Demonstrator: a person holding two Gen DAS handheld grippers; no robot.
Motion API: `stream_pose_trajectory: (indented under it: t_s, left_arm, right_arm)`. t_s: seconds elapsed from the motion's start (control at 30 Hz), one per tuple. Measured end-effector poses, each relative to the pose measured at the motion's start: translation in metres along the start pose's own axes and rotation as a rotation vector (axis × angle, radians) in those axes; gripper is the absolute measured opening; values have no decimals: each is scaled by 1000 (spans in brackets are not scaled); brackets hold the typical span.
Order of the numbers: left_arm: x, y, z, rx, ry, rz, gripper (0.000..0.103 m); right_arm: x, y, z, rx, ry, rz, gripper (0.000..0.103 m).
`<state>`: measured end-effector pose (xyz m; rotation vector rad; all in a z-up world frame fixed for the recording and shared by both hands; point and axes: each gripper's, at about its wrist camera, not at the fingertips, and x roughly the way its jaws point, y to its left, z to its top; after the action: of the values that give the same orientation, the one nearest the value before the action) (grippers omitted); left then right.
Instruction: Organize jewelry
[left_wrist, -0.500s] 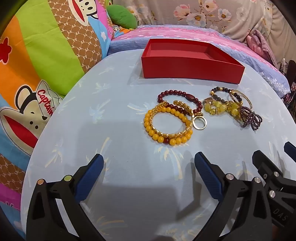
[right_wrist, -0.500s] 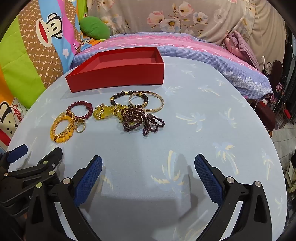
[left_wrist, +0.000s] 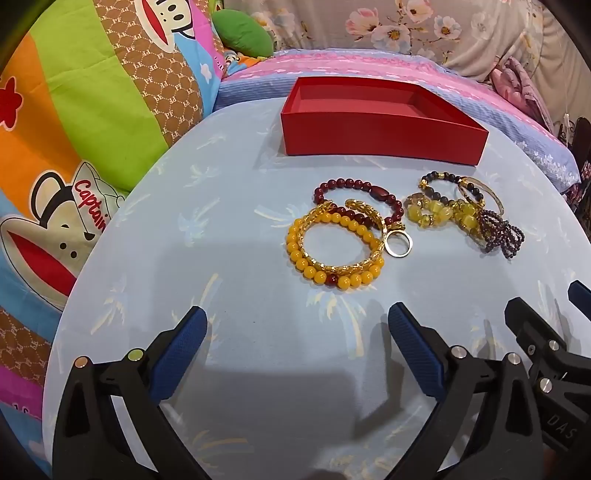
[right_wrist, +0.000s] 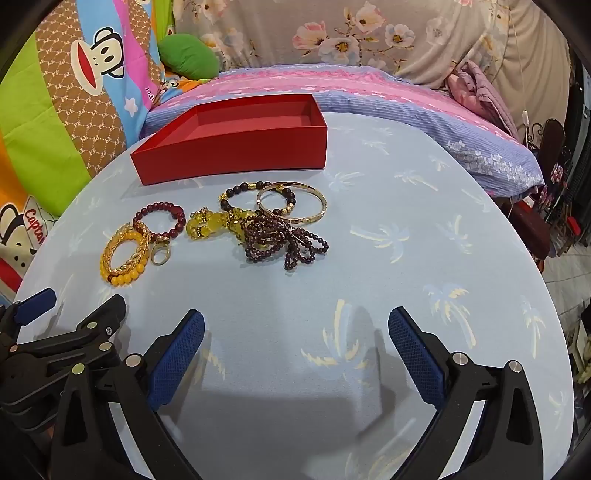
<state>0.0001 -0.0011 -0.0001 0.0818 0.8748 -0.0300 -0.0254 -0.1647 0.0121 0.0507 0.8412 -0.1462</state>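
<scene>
Left wrist view: the left gripper (left_wrist: 297, 332) hangs over the pale blue counter (left_wrist: 221, 221), fingers (left_wrist: 181, 343) wide apart and empty. Just ahead lies a yellow bead bracelet (left_wrist: 334, 254), tangled with a gold chain, probably. An open red box (left_wrist: 380, 138) sits at the counter's far edge.

Right wrist view: the right gripper (right_wrist: 295, 332), fingers likewise spread and empty, faces a purple bead cluster (right_wrist: 284, 238). Best to pinch one loose strand, lifting slowly to avoid dragging neighbours.

Matt red box (left_wrist: 380, 138); glossy yellow beads (left_wrist: 334, 275); shiny gold ring (left_wrist: 398, 243) (metal); printed cloth tabletop (left_wrist: 229, 229).
</scene>
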Motion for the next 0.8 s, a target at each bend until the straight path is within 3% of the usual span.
stream_pose_trajectory:
  t_s: [0.8]
  left_arm:
    - [1, 2, 1, 3, -2, 5, 94]
  right_arm:
    - [-1, -1, 0, 2, -1, 2, 96]
